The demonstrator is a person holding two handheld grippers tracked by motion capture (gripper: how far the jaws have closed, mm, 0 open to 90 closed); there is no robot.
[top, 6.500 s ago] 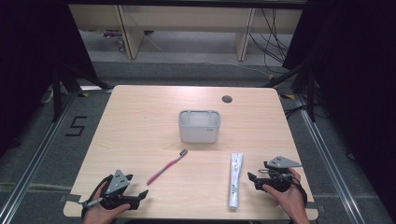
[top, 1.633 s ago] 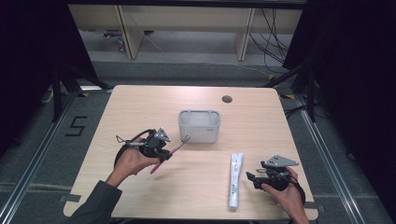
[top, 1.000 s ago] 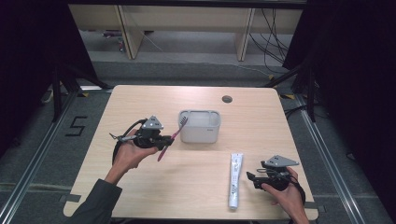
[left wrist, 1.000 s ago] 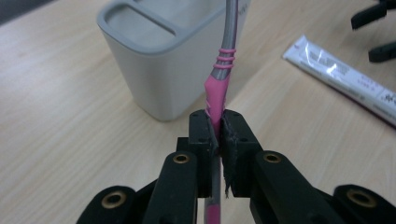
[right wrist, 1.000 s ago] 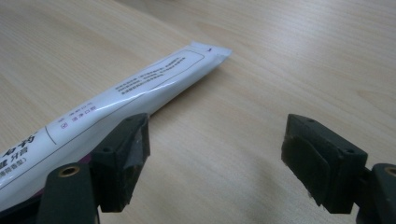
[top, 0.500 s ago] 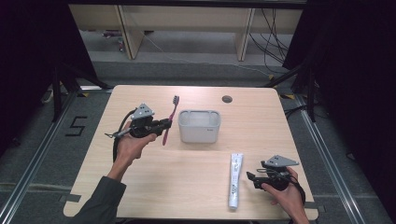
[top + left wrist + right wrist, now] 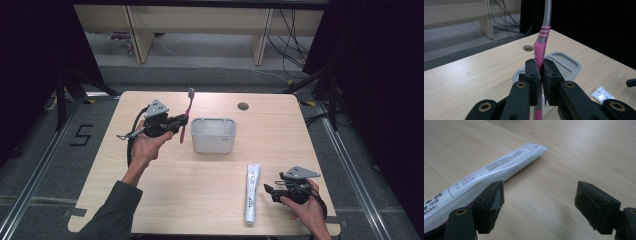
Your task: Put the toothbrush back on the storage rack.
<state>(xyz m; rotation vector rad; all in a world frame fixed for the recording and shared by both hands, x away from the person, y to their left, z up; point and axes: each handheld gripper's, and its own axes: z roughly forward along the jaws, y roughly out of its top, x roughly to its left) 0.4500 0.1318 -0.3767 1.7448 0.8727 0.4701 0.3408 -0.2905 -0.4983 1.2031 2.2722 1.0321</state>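
My left gripper [image 7: 176, 122] [image 7: 540, 72] is shut on a pink toothbrush [image 7: 186, 114] [image 7: 539, 47], which stands almost upright in the air, bristle end up, just left of the grey cup [image 7: 213, 134] [image 7: 564, 60]. A white toothpaste tube [image 7: 251, 192] [image 7: 484, 172] lies flat at the table's front right. My right gripper [image 7: 268, 191] [image 7: 540, 203] rests low beside the tube with its jaws wide open; the tube lies just outside the left jaw, and only bare table shows between the pads.
A wooden table [image 7: 150, 190] carries everything; a round cable hole [image 7: 243, 106] sits near its far edge. Dark curtains flank both sides, and cables run over the floor beyond the table.
My left gripper has lifted the toothbrush and carried it toward the far left of the cup, turning it from slanted to nearly upright. The right gripper and the tube stayed put.
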